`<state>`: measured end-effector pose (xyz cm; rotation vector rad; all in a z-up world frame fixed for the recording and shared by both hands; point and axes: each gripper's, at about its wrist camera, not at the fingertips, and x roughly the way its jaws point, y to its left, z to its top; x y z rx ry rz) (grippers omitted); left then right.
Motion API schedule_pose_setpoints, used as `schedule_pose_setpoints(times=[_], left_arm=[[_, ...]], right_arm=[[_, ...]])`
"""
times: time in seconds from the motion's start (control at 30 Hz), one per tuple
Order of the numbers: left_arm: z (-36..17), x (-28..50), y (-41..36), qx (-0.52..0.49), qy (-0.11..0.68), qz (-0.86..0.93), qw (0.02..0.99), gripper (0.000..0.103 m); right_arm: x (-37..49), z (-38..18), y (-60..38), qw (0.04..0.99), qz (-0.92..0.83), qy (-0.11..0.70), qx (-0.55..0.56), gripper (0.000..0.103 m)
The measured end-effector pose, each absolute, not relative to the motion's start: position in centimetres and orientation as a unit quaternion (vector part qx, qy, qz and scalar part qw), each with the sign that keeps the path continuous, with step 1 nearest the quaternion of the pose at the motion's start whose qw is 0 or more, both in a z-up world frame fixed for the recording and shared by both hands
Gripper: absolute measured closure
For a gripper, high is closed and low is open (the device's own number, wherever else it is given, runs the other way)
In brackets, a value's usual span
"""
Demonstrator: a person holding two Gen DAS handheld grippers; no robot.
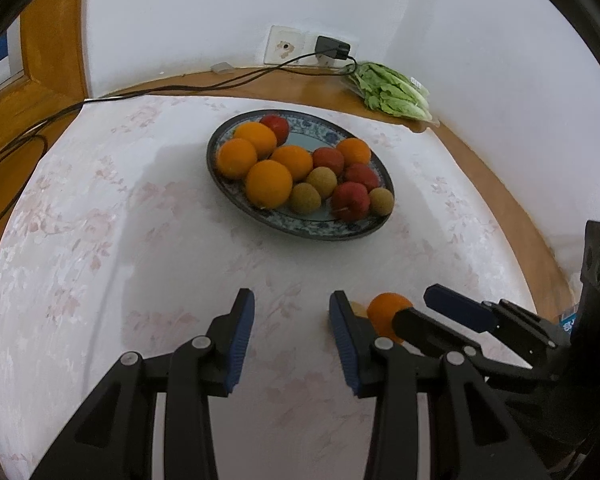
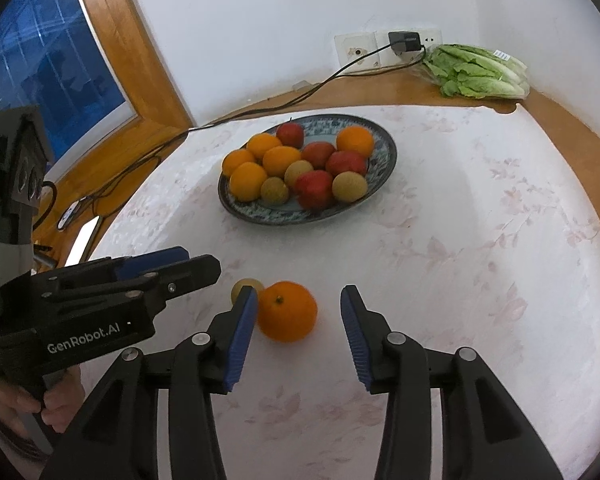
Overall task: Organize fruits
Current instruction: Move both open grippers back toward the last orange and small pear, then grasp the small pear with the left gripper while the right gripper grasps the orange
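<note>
A blue-patterned plate in the middle of the table holds several oranges, red apples and small yellow-brown fruits. One loose orange sits on the white floral cloth between the fingers of my right gripper. That gripper is open: its left pad is close against the orange and its right pad stands clear of it. A small yellow-brown fruit lies just behind the orange, partly hidden by a finger. My left gripper is open and empty, just left of the orange.
A bag of lettuce lies at the back right on the wooden ledge. A charger sits in a wall socket, its cable running left along the ledge. A window is at the left. A person's hand holds the left gripper.
</note>
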<state>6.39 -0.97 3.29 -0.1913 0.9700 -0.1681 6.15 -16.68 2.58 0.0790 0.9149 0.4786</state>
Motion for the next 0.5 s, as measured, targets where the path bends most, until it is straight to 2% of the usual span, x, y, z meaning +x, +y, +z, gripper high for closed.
schedule_pose_setpoints(times=[0.4, 0.5], left_arm=[[3.0, 6.2, -0.5, -0.098, 0.469, -0.076, 0.875, 0.062], [3.0, 6.2, -0.5, -0.098, 0.469, -0.076, 0.874, 0.062]], right_arm=[[6.4, 1.5, -16.0, 0.861, 0.231, 0.452, 0.04, 0.059], [6.4, 1.4, -16.0, 0.859, 0.237, 0.451, 0.048, 0.065]])
